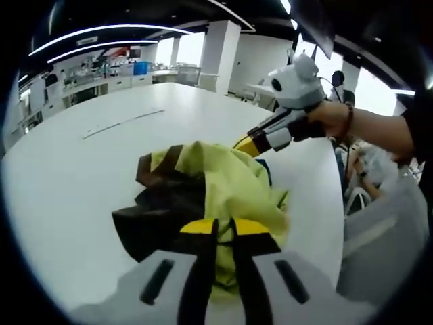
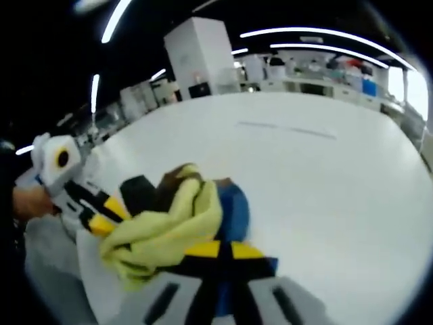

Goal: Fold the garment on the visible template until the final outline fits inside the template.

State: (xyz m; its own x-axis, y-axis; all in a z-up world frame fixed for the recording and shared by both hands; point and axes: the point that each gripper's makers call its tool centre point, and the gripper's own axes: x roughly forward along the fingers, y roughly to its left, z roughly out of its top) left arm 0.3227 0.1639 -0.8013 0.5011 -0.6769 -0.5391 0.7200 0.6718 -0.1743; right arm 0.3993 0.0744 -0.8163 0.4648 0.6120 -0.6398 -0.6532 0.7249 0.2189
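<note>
The garment [image 1: 230, 179] is a bunched heap of yellow-green, dark brown and blue cloth over the white table [image 1: 81, 176]. In the left gripper view my left gripper [image 1: 224, 233] is shut on its near yellow-green edge. My right gripper [image 1: 249, 145] comes in from the right, held by a hand, and its yellow tips grip the far edge. In the right gripper view the garment [image 2: 169, 223] hangs crumpled between my right gripper [image 2: 222, 252], shut on the cloth by the blue part, and my left gripper [image 2: 103, 218] at the left. A faint thin line [image 1: 122, 122] runs across the table beyond the garment.
The table's rounded edge [image 1: 338, 230] runs close on the right, with a seated person [image 1: 369, 176] beyond it. A white column [image 1: 223, 47] and counters with lab gear [image 1: 101, 78] stand at the back. The table [image 2: 325, 189] stretches wide past the line [image 2: 287, 128].
</note>
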